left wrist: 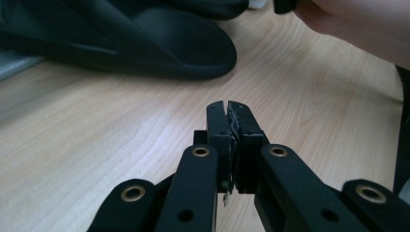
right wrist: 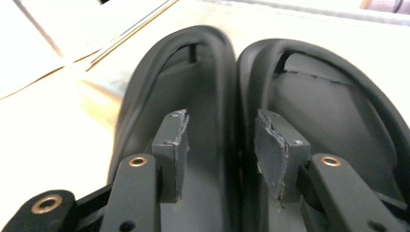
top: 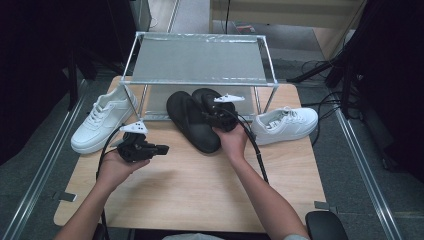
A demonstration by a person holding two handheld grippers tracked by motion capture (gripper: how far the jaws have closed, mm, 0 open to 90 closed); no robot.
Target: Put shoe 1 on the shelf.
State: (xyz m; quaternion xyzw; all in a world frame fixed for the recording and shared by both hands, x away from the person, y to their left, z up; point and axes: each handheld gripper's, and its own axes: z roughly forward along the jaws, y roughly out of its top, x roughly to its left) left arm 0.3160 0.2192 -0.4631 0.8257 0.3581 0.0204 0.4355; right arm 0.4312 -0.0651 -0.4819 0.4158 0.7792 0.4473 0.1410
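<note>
Two black slippers lie side by side on the wooden table [top: 200, 185], one to the left [top: 187, 122] and one to the right [top: 204, 96], their toes under the metal shoe rack [top: 200, 60]. My right gripper [top: 207, 114] lies over them. In the right gripper view its jaws [right wrist: 221, 130] straddle the touching inner rims of the left slipper [right wrist: 145, 96] and the right slipper [right wrist: 338, 106], with the pads standing off the rubber. My left gripper [top: 162, 148] hovers over bare wood left of the slippers, jaws [left wrist: 228, 108] shut with nothing between them, a slipper heel [left wrist: 145, 43] ahead.
A white sneaker [top: 100, 125] sits at the table's left edge beside the rack leg. Another white sneaker [top: 285, 125] sits right of the slippers. The rack's shelf spans the back of the table. Bare wood stretches across the front half. The other hand [left wrist: 358, 24] shows in the left gripper view.
</note>
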